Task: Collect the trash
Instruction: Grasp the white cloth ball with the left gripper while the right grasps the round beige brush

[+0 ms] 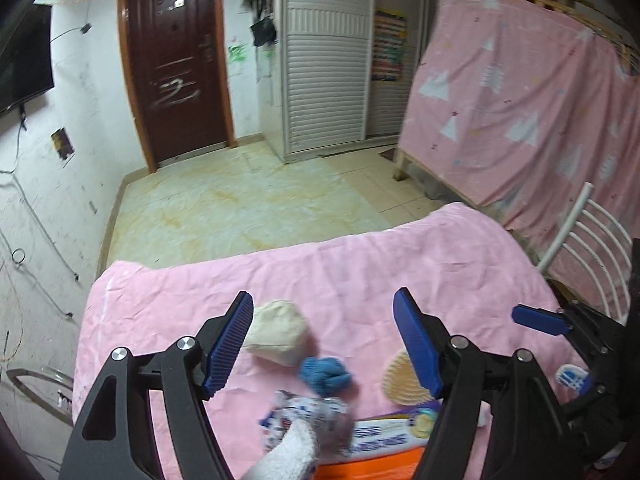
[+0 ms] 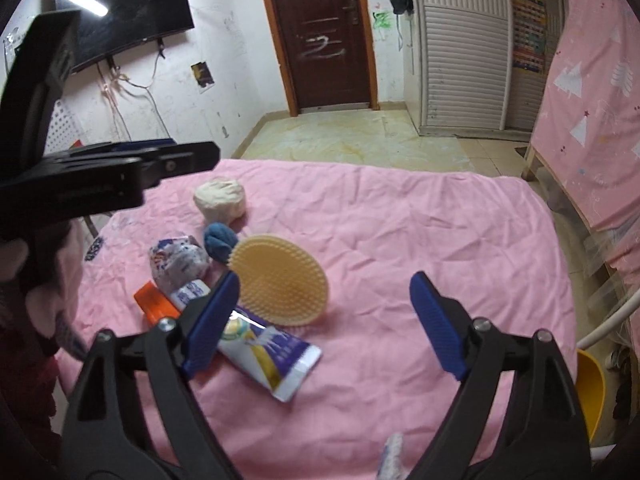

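Note:
On the pink bedspread [image 2: 400, 240] lie a cream crumpled wad [image 2: 220, 200], a blue crumpled wad [image 2: 219, 242] and a crumpled printed wrapper [image 2: 178, 260]. Beside them are a yellow bristled disc brush [image 2: 280, 280], a white tube [image 2: 268, 344] and an orange pack [image 2: 154, 302]. My left gripper [image 1: 323, 300] hangs open above the cream wad [image 1: 278, 332], the blue wad [image 1: 326, 374] and the wrapper [image 1: 308, 416], touching none. My right gripper [image 2: 324, 280] is open over the brush and the tube, with nothing between its pads.
The bed's far edge drops to a tiled floor [image 1: 240, 200]. A white metal bed rail [image 1: 592, 248] and a pink-draped frame [image 1: 520, 100] stand on the right. A yellow bin [image 2: 590, 392] sits beside the bed. A white fuzzy item [image 1: 288, 456] lies at the near edge.

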Motion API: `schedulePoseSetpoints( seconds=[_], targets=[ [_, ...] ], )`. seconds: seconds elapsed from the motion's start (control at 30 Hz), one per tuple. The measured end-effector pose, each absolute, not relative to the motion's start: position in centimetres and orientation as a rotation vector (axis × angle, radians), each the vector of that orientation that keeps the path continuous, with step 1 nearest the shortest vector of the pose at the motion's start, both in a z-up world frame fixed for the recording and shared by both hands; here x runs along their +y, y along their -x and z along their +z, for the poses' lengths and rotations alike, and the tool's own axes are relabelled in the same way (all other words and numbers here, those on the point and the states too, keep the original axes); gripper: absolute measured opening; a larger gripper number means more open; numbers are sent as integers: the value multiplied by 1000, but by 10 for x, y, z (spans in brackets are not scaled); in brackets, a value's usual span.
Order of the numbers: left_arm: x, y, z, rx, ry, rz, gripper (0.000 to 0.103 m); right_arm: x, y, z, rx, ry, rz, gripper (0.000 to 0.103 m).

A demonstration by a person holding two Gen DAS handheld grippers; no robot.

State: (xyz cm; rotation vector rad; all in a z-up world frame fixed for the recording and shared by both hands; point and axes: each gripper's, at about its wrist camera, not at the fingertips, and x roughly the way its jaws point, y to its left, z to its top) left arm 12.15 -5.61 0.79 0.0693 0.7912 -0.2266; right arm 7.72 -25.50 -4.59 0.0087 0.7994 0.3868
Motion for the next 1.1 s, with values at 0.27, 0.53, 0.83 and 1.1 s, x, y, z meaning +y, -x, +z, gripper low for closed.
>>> schedulePoseSetpoints(
  seconds=[0.27,0.53,0.83,1.1],
  targets=[
    [-26,-144,-19,852,-26,-175,67,-221,-93,-52,831,34,432,91],
    [-19,-159,-48,909,-12,-169,68,-205,-107,-67,878,77,435,94],
    [-22,-164,-71,952,1,-200,68,-202,-114,-81,916,97,428,94],
    [-35,-164,-76,961,-18,-218,45,-200,-114,-84,926,94,419,65]
  ],
)
